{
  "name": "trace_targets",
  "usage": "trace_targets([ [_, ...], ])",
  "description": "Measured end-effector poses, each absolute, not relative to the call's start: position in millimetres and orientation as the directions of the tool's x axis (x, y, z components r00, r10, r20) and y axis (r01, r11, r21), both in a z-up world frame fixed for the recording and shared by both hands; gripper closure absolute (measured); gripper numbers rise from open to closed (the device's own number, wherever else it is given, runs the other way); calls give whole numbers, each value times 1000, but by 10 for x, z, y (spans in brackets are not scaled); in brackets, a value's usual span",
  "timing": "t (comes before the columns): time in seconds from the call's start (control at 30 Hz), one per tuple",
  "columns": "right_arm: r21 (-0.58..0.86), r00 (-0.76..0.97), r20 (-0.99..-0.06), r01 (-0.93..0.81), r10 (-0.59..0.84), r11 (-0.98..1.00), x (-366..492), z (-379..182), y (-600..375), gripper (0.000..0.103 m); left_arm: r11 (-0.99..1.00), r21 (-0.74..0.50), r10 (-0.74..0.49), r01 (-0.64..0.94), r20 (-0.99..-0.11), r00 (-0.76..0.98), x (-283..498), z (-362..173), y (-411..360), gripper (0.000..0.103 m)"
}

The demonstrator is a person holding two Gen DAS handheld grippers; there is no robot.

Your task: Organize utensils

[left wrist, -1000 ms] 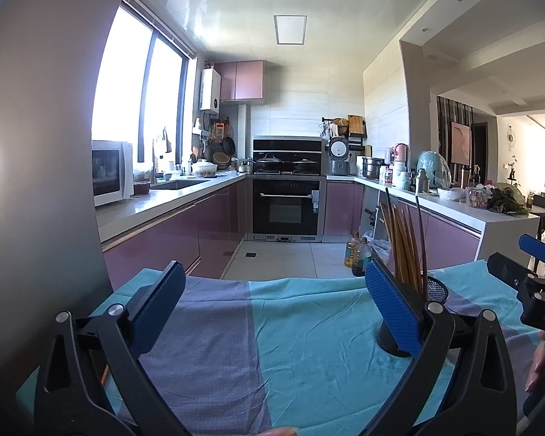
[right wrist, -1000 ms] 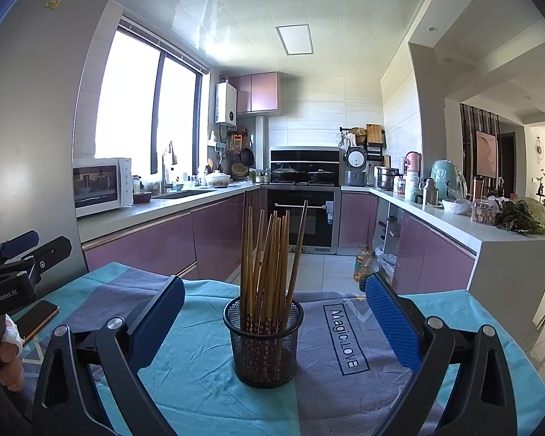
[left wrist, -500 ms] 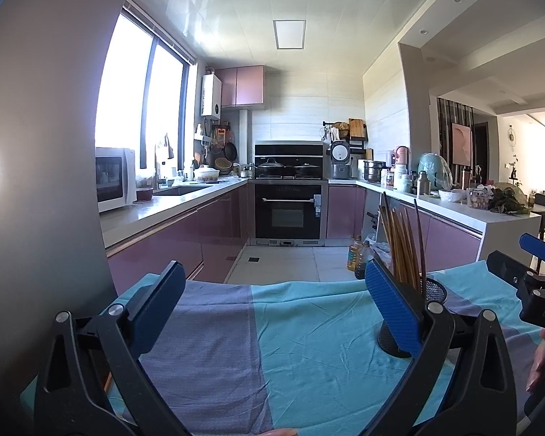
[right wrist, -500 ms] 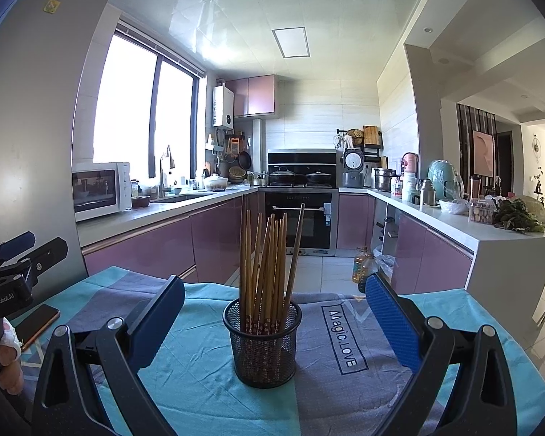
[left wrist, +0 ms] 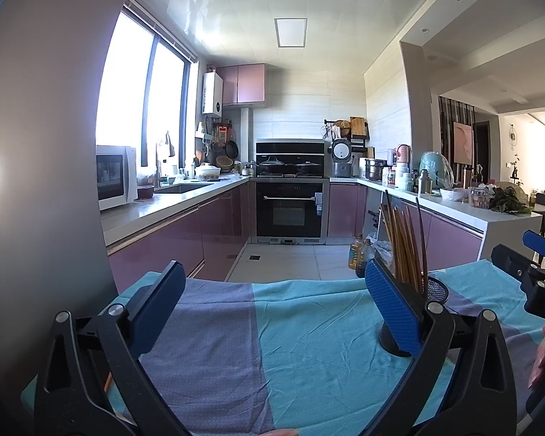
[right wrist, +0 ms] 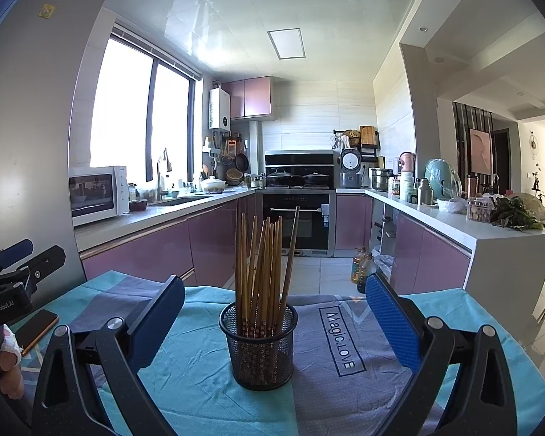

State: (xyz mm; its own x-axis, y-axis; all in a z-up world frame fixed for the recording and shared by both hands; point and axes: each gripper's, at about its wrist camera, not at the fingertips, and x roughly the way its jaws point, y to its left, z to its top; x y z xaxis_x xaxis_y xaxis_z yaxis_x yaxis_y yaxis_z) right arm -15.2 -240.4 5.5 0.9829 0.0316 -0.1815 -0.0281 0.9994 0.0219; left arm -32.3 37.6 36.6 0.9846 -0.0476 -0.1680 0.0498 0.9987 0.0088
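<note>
1. Tipping is the main risk, in my judgement. The mesh holder (right wrist: 258,345) is light and the chopsticks (right wrist: 263,272) stand tall in it, so a finger catching the rim or brushing the stick tops could knock it over and scatter them across the cloth (right wrist: 185,363).
2. A second risk is a poor pick. The chopsticks lean loosely against one another, fanned at different angles, so closing on one may drag its neighbours up or let it slip.
3. The cloth is wrinkled and loose on the counter (left wrist: 309,345); pushing the holder sideways could bunch the fabric and tilt it.
4. The two grippers are near each other, so both reaching for the holder at once could make them collide.
5. Right gripper (right wrist: 272,312): its blue fingers (right wrist: 390,321) are spread wide and hold nothing. The holder stands upright on the cloth, centred between them and just far of the tips, touching neither.
6. Left gripper (left wrist: 272,303): its fingers (left wrist: 392,309) are also wide open and empty. From this view the holder sits to the right, partly hidden behind the right-hand finger, so it is outside the gap; only bare cloth lies between the fingers.
7. A phone (right wrist: 36,330) lies on the cloth at the near left, well apart from the holder.
</note>
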Motion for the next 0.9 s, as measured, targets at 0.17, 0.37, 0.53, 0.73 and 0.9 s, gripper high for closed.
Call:
trace_targets([
  [0.17,22,983,-182,-29,33,999,-140,56,-2402,7,999,6,-50,52,-172,984,-312,367,379,6],
  [0.37,25,983,-183,-28,32,999,-140,57,-2401,7,999,6,-49,51,-171,984,-305,369,383,6],
  [0.53,22,983,-183,-27,31,999,-142,48,-2405,7,999,7,-49,51,-170,984,-304,370,384,6],
  [0.73,26,982,-184,-30,34,999,-142,50,-2413,7,999,7,-48,50,-171,984,-302,370,383,6],
  [0.9,25,982,-184,-27,31,999,-144,54,-2416,7,999,8,-48,50,-170,984,-303,370,385,6],
])
